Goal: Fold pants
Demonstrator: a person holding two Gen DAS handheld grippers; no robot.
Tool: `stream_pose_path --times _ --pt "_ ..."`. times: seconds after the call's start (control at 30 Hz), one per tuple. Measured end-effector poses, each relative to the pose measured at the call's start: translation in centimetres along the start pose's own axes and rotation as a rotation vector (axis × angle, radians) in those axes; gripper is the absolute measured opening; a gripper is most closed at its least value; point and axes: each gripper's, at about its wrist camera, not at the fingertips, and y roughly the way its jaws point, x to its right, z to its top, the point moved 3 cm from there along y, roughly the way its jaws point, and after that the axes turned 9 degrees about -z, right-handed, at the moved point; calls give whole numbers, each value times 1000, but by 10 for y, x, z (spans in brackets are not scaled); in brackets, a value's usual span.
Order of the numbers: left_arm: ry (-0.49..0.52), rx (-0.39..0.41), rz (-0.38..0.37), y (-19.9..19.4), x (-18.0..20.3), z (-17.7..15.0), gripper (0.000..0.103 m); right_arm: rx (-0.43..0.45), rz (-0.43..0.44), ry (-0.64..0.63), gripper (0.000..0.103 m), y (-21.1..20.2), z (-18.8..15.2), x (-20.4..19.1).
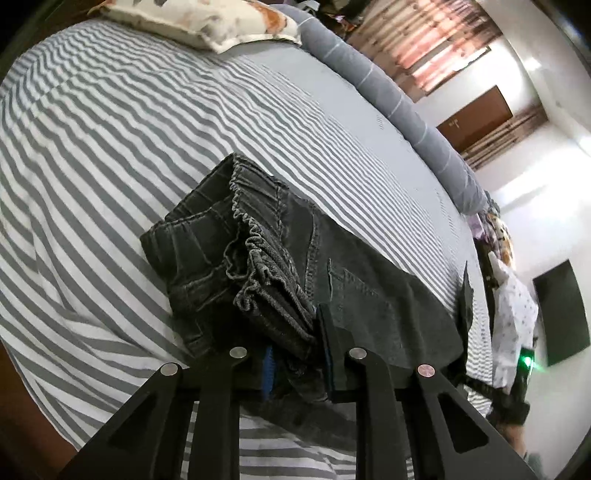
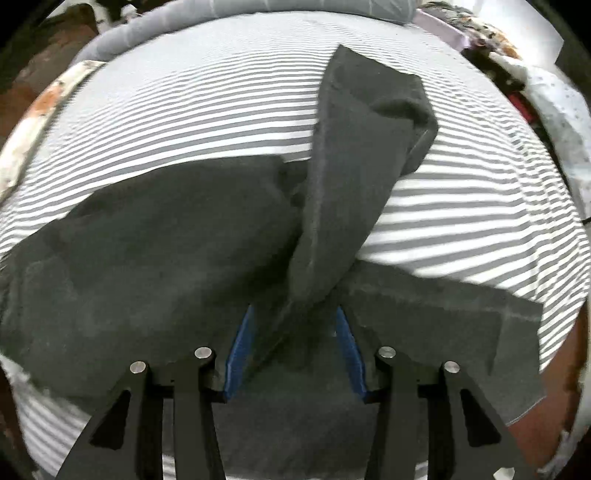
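Dark grey jeans (image 1: 258, 258) lie on a grey-and-white striped bed sheet (image 1: 110, 147). In the left wrist view my left gripper (image 1: 295, 354) is shut on the bunched elastic waistband, holding it just above the sheet. In the right wrist view my right gripper (image 2: 295, 325) is shut on a leg of the pants (image 2: 147, 240). The gripped fabric rises twisted between the blue pads (image 2: 240, 343), and the leg end (image 2: 373, 122) hangs over the sheet (image 2: 184, 110). The right view is blurred by motion.
A floral pillow (image 1: 207, 18) lies at the head of the bed. A rolled grey blanket (image 1: 388, 96) runs along the bed's far side. Piled clothes (image 1: 513, 302) sit beyond the bed's right edge. The brown floor (image 2: 561, 387) shows past the bed edge.
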Motion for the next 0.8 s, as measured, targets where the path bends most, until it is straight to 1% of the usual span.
stream_pose_path --times 0.03,0.07,0.1,0.13,0.17,0.3,0.37,0.43,0.53,0.6,0.73,0.8 --pt "1 1 1 -2 -2 0 21 -2 -24 -6 30 2 3 1" --pt "-1 -1 0 -1 -4 1 21 -5 -48 -6 26 5 7 3" --pt "-4 -1 -3 -2 -7 2 21 -8 -60 -2 26 7 10 5" --pt "-8 0 -1 -3 -9 4 21 -12 -76 7 21 9 12 10" --pt "-16 2 -2 -3 -12 5 21 -19 -84 14 20 11 15 13" --pt "-40 1 -3 -3 -19 7 21 -59 -58 32 16 21 25 21" --pt "-40 -1 4 -3 -21 7 21 -49 -34 45 9 19 26 23" --pt "-37 -3 5 -3 -21 7 21 -34 -7 49 5 13 24 26" --pt "-24 -5 7 -3 -19 15 20 0 23 74 4 -3 18 35" --pt "-5 -7 5 -3 -14 23 20 15 55 116 4 -16 12 45" --pt "72 -18 -1 -4 3 45 20 50 106 180 4 -43 -11 59" --pt "121 -15 -9 -9 13 57 20 50 124 198 4 -51 -24 59"
